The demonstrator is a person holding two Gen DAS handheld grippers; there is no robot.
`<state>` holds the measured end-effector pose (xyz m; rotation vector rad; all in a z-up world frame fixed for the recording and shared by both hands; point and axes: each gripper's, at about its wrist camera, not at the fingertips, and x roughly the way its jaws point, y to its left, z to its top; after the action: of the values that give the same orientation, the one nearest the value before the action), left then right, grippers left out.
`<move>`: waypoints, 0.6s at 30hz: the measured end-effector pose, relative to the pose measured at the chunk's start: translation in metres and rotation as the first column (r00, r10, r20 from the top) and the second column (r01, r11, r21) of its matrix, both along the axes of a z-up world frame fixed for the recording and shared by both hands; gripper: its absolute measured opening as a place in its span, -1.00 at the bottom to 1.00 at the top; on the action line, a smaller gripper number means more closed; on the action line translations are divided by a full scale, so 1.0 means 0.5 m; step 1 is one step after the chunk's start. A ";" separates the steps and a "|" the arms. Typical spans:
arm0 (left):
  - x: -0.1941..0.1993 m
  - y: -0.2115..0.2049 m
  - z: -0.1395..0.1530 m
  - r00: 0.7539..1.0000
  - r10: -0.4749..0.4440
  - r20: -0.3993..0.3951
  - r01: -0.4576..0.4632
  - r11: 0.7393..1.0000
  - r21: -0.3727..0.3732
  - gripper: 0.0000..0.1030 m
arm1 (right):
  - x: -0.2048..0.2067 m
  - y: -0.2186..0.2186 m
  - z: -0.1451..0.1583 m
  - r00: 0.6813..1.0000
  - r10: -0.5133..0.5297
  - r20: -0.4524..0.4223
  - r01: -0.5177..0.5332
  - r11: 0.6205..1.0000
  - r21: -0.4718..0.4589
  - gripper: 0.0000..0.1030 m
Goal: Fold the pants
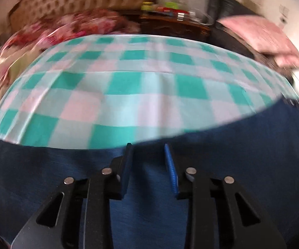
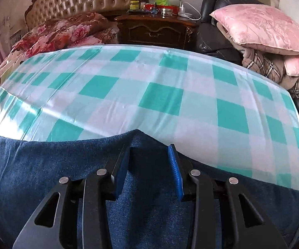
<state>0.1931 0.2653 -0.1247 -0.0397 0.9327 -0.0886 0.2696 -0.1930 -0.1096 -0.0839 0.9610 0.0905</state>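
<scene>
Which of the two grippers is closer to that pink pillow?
Right. The right gripper, at the edge of the pants, has the pink pillow large, ahead to its right. The left gripper sees it smaller, farther right.

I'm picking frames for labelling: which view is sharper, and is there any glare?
Left wrist view: motion-blurred throughout, checked sheet and nightstand smeared. Right wrist view: sharp, denim weave of the pants readable, with a bright glare streak on the sheet's left part.

Daylight fills both fisheye views. The left wrist view is smeared by motion blur, while the right is sharp. Glare streaks the checked sheet (image 2: 25, 112) at left; edges bend and darken.
</scene>
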 end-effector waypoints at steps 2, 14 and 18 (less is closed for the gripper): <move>0.011 0.032 -0.007 0.997 0.077 -0.006 -0.076 0.994 0.073 -0.37 | -0.002 0.002 -0.003 1.000 0.003 0.017 -0.002 1.000 -0.018 -0.26; -0.048 0.315 0.043 0.913 0.408 -0.003 -0.406 0.909 0.092 -0.33 | 0.000 0.003 0.009 0.998 -0.039 0.056 0.041 0.998 -0.041 -0.11; -0.092 0.264 0.124 0.894 0.416 0.165 -0.432 0.899 0.069 -0.03 | -0.041 -0.023 0.071 0.990 -0.080 0.120 0.078 0.997 0.016 0.17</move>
<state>0.1471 0.3973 -0.0627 -0.1386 0.7622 0.3611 0.2489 -0.2045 -0.0742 -0.0404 0.8423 0.0176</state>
